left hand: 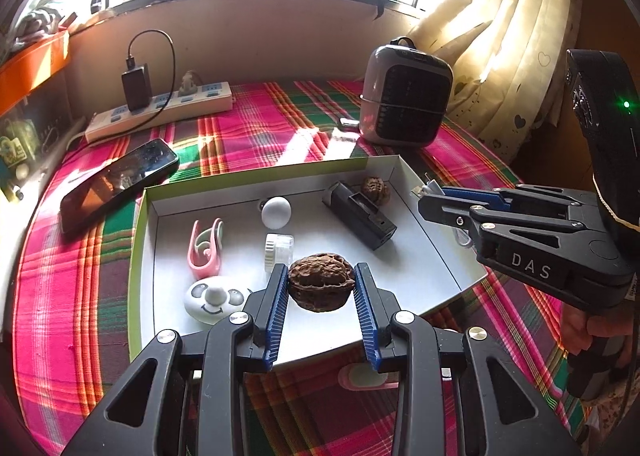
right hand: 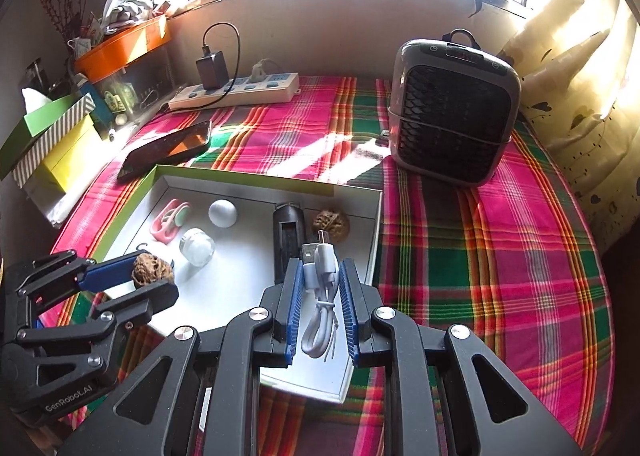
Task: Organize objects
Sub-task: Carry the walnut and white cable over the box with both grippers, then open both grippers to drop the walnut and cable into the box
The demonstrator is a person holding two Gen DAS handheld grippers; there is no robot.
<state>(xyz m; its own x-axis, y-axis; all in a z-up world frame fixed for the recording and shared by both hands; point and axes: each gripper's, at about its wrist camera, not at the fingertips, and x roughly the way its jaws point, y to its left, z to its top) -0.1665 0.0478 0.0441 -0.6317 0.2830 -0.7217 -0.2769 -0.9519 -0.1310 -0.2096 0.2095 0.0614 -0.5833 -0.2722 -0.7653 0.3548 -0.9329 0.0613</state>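
Nearest in the left wrist view: left gripper (left hand: 321, 280) clamped on a walnut (left hand: 321, 280), blue fingers (left hand: 277, 296) pressed to its two sides, held just above the near part of the white tray (left hand: 404, 272). Probably hard, light and knobbly; ridged shell good for purchase, but round, so best gripped across the widest part, as now.

Nearest in the right wrist view: right gripper (right hand: 322, 288) closed around a coiled grey USB cable (right hand: 320, 296), plugs poking forward, loops and tie ends hanging down over the tray's near right corner. Soft, floppy, nearly weightless; best squeezed across the bundled middle to stop the coil springing loose.

Further into the tray: clear little jar (left hand: 278, 250), pink clip (left hand: 205, 246), white ball (left hand: 276, 211), black box (left hand: 360, 215), second walnut (left hand: 375, 187) at the far wall.

Beyond, on the plaid-covered desk (right hand: 480, 256): phone (left hand: 120, 183), heater (right hand: 452, 111), power strip (right hand: 236, 89).
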